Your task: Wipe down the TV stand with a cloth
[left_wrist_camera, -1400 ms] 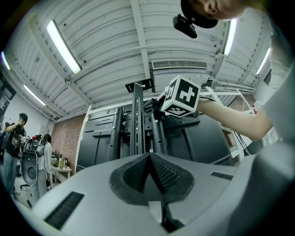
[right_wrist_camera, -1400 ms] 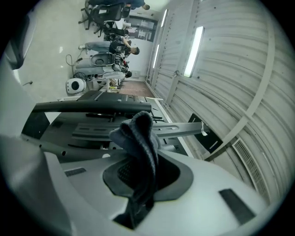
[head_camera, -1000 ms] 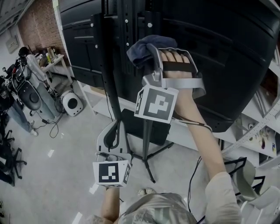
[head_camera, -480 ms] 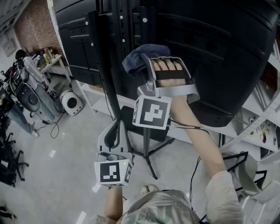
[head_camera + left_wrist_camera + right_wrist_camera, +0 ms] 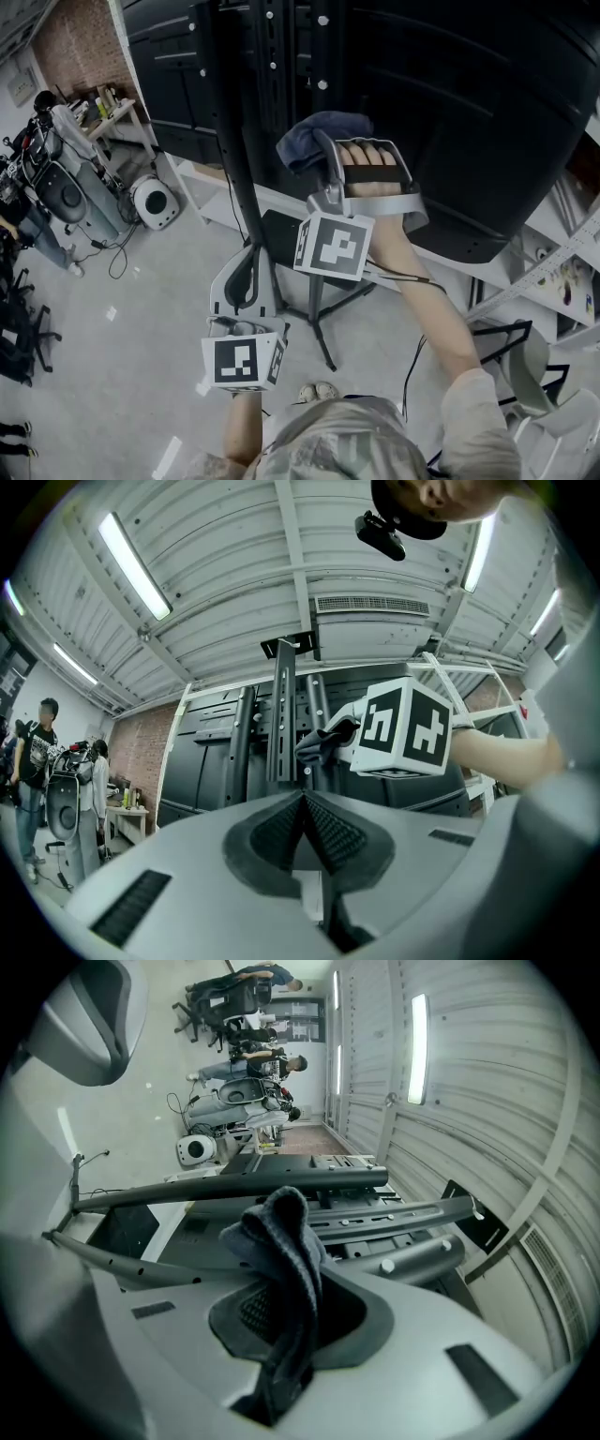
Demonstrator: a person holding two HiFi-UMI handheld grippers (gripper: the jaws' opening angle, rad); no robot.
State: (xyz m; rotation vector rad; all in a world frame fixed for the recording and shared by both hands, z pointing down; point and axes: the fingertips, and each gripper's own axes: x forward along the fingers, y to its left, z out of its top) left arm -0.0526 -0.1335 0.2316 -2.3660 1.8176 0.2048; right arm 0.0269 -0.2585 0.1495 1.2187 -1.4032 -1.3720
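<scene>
Okay, nearest is the left tool (image 5: 247,274): low, jaws pressed together on nothing, well apart from the work and idle. Above it the right tool (image 5: 323,155) pinches the cloth (image 5: 315,133), a dark blue-grey wad. In the right gripper view the cloth (image 5: 279,1241) bunches up past the jaws, with a tail running down between them. The cloth sits up against the black upright rails of the TV stand (image 5: 236,150), about level with the mount bolts; whether it is actually touching the metal I cannot tell. Risks, as a judgement: only a fold looks clamped, so dragging it across the bolt heads and hole rows could snag it and pull it out of the jaws. The tool's hard shell sits close behind the wad, so pushing harder could knock the rails or the TV back (image 5: 450,103). The stand stands on thin legs (image 5: 317,323) with a cable (image 5: 410,380) on the floor beside them, so a sideways shove could rock it, and nothing braces it. Containers: none in play. White shelving (image 5: 562,267) at the far right holds items too small to tell.
</scene>
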